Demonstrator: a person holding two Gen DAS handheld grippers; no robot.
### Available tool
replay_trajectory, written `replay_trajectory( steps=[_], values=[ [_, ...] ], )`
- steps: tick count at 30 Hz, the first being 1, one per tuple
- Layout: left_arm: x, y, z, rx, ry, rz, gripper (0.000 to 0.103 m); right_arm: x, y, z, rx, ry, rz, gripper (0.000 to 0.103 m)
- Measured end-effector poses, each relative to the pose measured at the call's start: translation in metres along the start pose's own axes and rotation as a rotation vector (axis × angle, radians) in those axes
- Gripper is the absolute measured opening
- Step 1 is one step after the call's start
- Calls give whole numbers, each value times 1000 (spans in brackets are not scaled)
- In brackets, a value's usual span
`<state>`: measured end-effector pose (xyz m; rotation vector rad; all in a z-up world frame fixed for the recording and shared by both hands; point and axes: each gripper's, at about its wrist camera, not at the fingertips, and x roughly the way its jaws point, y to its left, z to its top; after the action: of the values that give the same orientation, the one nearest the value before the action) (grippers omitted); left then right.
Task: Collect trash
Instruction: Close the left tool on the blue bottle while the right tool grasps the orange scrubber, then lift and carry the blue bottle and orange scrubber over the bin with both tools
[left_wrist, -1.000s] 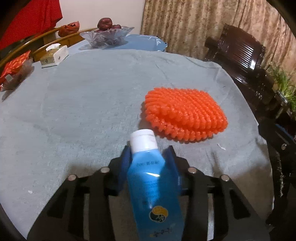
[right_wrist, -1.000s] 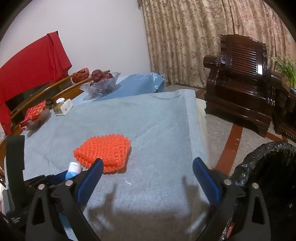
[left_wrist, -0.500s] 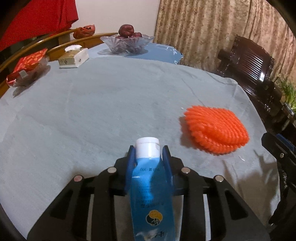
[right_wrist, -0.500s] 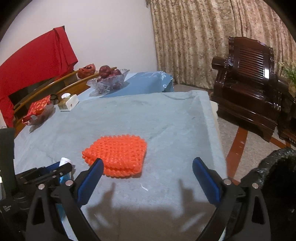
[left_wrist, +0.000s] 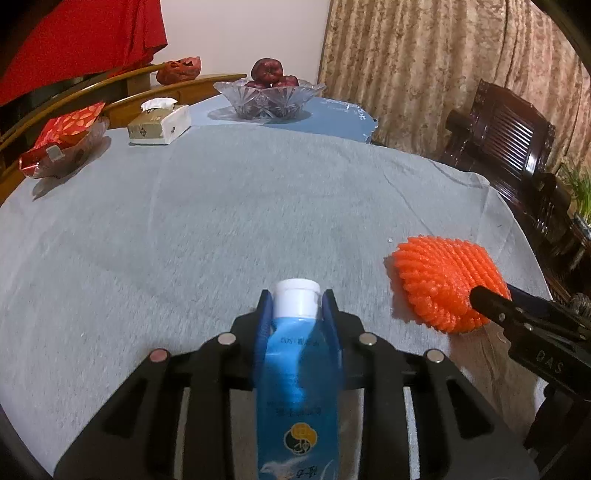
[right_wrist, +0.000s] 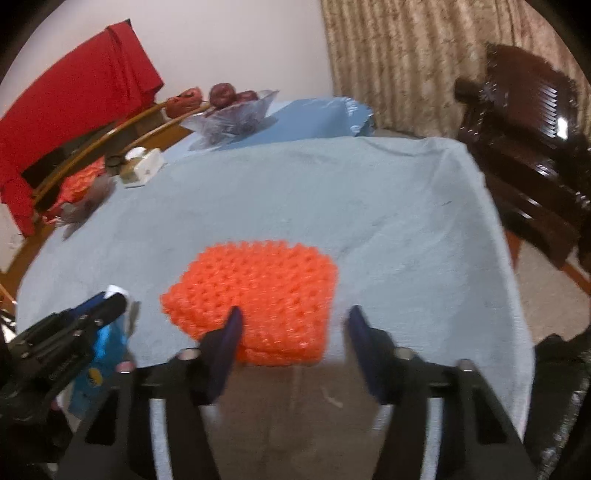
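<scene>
Table (left_wrist: 184, 229): round, under a grey-blue cloth; it carries everything below.
Orange foam net (right_wrist: 258, 291): lies flat near the table's right-hand edge, its longer side running across the right wrist view, its near edge turned toward the right tongs.
Blue bottle (left_wrist: 299, 376): off the cloth, white cap pointing forward along the left tongs' fingers.
Left gripper (left_wrist: 297, 314): pinching the bottle just under the cap, both blue pads pressed on its sides; the grip has tightened a little in the last moment.
Right gripper (right_wrist: 293, 332): has just been closing from wide. The net's near edge sits between the fingers; the left finger (right_wrist: 229, 332) overlaps it, while the right finger stands clear of it on bare cloth, so the net does not look gripped yet (motion blur makes contact hard to judge).
Key relation: the net lies straight ahead of the right tongs and slightly to their left; the right hand is plainly nearer, the left being occupied.
</scene>
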<state>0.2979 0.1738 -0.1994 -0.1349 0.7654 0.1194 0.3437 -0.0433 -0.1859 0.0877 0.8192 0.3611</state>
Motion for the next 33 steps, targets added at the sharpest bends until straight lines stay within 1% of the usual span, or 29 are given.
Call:
replay_trajectory(
  steps=[2, 5, 7, 11, 15, 25, 28, 29, 30, 33],
  values=[
    [-1, -1, 0, 4, -3, 2, 27, -2, 4, -1, -17, -4, 15, 31],
    [-4, -3, -1, 9, -3, 5, 27, -9, 6, -2, -27, -13, 26, 26],
    [-8, -5, -1, 12, -5, 4, 27, -16, 3, -2, -13, -27, 36, 25],
    [-22, -11, -1, 17, -24, -6, 26, -39, -3, -2, 5, -76, 30, 24],
    [-38, -22, -1, 24, -42, -24, 26, -62, -6, 0, -6, -115, 2, 24],
    [-88, -55, -4, 44, -96, -106, 25, -135, -17, -10, -3, -213, -33, 24],
    [-104, -66, -7, 52, -106, -144, 20, -156, -21, -15, -4, -234, -45, 24],
    [-108, -70, -9, 62, -113, -157, 2, -161, -22, -16, -5, -238, -48, 24],
    [-112, -73, -10, 70, -118, -171, 0, -165, -23, -18, -6, -241, -50, 24],
    [-119, -83, -15, 92, -117, -188, 0, -176, -25, -23, -7, -248, -54, 24]
  ],
)
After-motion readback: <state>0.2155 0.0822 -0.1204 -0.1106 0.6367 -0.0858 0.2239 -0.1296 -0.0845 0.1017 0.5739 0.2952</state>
